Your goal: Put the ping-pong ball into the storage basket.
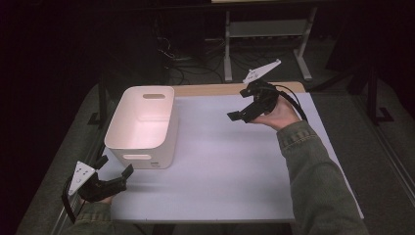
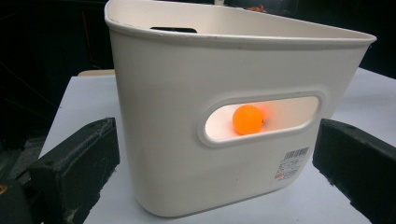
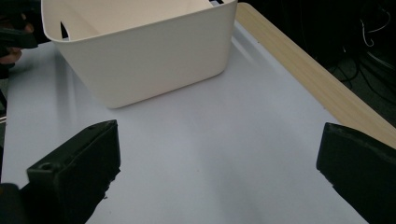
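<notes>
bin: white tub (image 1: 142, 125) was set just ahead of the left gripper (image 1: 115, 175), short end facing it
ball: orange ball (image 2: 248, 119) was spotted inside
grippers: both were held open, empty; right gripper (image 1: 243, 114) was kept farther off

room: dark | floor: cables (image 1: 188, 61) | rear: metal stand (image 1: 266, 29), possibly desk

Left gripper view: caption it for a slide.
Open left gripper faces a white bin; an orange ball shows through its handle slot.
</notes>
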`<action>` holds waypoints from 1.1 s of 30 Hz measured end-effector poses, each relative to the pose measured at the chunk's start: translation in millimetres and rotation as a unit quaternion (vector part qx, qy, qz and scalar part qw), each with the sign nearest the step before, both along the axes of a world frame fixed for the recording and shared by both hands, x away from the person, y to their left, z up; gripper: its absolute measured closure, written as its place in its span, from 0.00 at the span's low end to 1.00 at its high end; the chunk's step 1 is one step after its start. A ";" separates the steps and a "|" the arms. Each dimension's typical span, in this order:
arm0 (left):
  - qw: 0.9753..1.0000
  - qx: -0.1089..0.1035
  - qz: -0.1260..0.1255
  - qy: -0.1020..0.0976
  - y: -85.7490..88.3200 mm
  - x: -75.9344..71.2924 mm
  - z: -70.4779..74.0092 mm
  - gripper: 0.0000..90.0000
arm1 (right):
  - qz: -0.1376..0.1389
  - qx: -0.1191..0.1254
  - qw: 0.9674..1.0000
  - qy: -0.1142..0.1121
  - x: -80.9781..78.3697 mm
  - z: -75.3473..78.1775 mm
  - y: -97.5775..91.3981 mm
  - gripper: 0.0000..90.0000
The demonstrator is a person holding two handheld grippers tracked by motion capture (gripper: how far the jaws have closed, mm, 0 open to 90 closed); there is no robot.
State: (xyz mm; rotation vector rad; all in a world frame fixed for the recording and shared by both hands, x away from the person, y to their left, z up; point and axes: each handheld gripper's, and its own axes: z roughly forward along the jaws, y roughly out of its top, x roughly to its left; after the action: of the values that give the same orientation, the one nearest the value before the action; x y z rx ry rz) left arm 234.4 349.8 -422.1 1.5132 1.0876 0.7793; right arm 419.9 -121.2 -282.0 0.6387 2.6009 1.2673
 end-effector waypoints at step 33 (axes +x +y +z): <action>1.000 0.001 -0.001 0.002 -0.6 0.0 -0.9 0.00 | -0.065 0.022 0.998 0.012 -28.5 -35.7 -66.9 0.00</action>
State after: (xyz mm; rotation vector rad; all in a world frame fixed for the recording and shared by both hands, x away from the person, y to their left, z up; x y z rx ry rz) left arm 234.4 349.3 -423.0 1.5175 1.0892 0.7754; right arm 391.4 -188.0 -317.7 0.8220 2.5096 1.2864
